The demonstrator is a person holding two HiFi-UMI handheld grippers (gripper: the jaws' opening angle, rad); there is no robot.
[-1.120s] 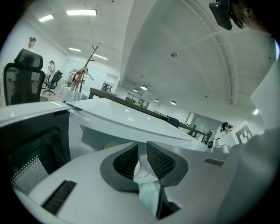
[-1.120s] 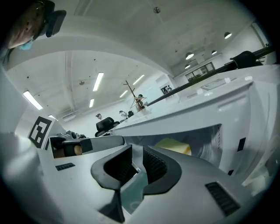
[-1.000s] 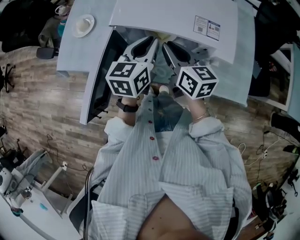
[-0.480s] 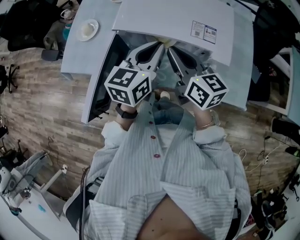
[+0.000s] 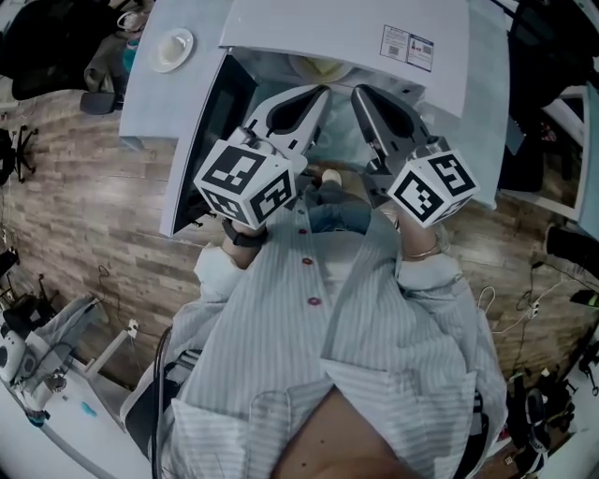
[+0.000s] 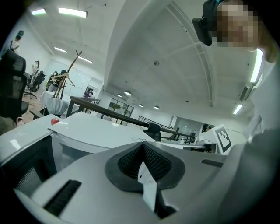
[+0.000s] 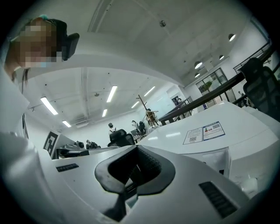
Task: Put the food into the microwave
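A white microwave point(image 5: 346, 28) stands on a pale table, its door point(image 5: 201, 131) swung open to the left. Inside the cavity, just under the top edge, a pale yellowish dish of food point(image 5: 321, 67) shows in part. My left gripper point(image 5: 321, 92) and right gripper point(image 5: 358, 92) hover side by side in front of the opening, both pointing at it. Both are shut with nothing between the jaws. In the left gripper view the shut left gripper point(image 6: 142, 151) looks over the microwave's top point(image 6: 100, 131). The right gripper point(image 7: 133, 168) is shut too, before the labelled top point(image 7: 203, 131).
A white plate point(image 5: 170, 49) lies on the table point(image 5: 150, 94) left of the microwave. The open door juts out toward me on the left. A wooden floor point(image 5: 75, 206) surrounds the table, with chairs, cables and other desks around. A small red object point(image 6: 54, 121) sits beyond the microwave.
Both grippers have risen toward the camera and drawn back a little from the opening, their marker cubes moving apart. Their jaws have come together, with nothing in them.
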